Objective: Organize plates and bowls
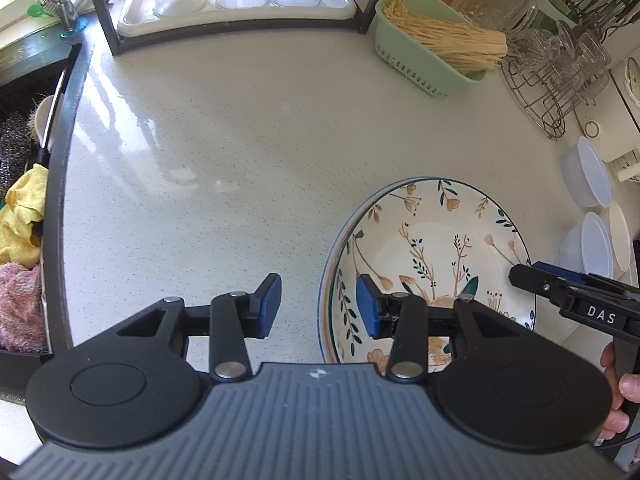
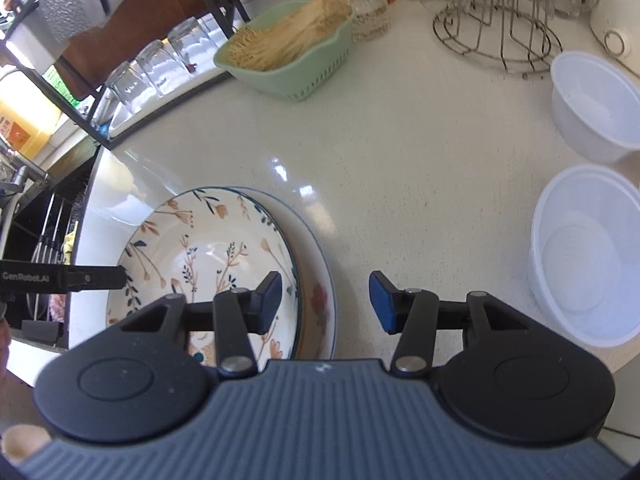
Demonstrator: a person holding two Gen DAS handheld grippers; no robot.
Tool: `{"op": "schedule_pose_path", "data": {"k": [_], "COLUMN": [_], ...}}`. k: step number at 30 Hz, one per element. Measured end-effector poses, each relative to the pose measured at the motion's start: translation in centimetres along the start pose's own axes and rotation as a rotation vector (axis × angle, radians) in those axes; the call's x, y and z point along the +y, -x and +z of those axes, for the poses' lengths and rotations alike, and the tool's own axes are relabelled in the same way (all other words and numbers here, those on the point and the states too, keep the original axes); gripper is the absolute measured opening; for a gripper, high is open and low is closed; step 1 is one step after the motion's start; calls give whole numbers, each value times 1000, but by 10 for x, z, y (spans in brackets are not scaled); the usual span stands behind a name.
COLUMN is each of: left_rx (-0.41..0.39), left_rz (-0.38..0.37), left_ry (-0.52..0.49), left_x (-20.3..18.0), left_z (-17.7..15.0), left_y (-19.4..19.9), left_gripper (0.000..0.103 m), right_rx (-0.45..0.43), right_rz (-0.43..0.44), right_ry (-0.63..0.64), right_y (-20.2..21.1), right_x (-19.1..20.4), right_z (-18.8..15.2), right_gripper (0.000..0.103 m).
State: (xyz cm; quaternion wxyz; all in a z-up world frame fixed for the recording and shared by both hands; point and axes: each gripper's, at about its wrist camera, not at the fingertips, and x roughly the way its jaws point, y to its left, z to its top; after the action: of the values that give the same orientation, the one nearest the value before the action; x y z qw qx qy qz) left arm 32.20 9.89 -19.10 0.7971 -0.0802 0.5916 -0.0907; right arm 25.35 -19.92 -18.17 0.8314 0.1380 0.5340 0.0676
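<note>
Straddling the rims of the stacked floral plates (image 1: pixel 436 240) on the counter (image 1: pixel 240 140), my left gripper (image 1: pixel 318 306) and right gripper (image 2: pixel 324 304) both stand apart, pads touching nothing. The upper plate seems slightly offset on the lower. Two white bowls (image 2: pixel 588 256) sit nearby.

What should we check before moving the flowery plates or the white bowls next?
1. Flowery ceramic plate sits nested on second plate: ok.
2. Left gripper jaws open, straddling the rim, not pressing: ok.
3. Right gripper jaws open, holding nothing: ok.
4. Two white plastic bowls upright, apart: ok.
5. Speckled countertop free between plates and bowls: ok.
6. Plates centred on each other: not ok, offset.
</note>
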Motion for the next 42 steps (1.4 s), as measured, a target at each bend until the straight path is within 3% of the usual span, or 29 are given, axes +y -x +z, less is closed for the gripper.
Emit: {"op": "schedule_pose_path", "data": {"k": [4,6,10,37,42], "left_rx": [17,19,37,35,22], "left_rz": [-26,-30,-88,5,17], "left_ry": [-6,-16,-2,35,27], "left_x": [0,0,3,31,29], "left_z": [0,0,-3,-2,-3], "left_y": [-10,-13,-16,-7,-5], "left_gripper": [43,37,29,30,30], "right_rx": [16,24,25,71,19], "right_rz": [40,61,55,107,49], "right_ry": [-32,-44,-66,-57,-28], "right_y": [-6,-7,-6,-22,-13], "right_x": [1,2,3,34,38], "right_z": [-5,-6,-6,-5,-2], "right_gripper": [50,39,38,38,38]}}
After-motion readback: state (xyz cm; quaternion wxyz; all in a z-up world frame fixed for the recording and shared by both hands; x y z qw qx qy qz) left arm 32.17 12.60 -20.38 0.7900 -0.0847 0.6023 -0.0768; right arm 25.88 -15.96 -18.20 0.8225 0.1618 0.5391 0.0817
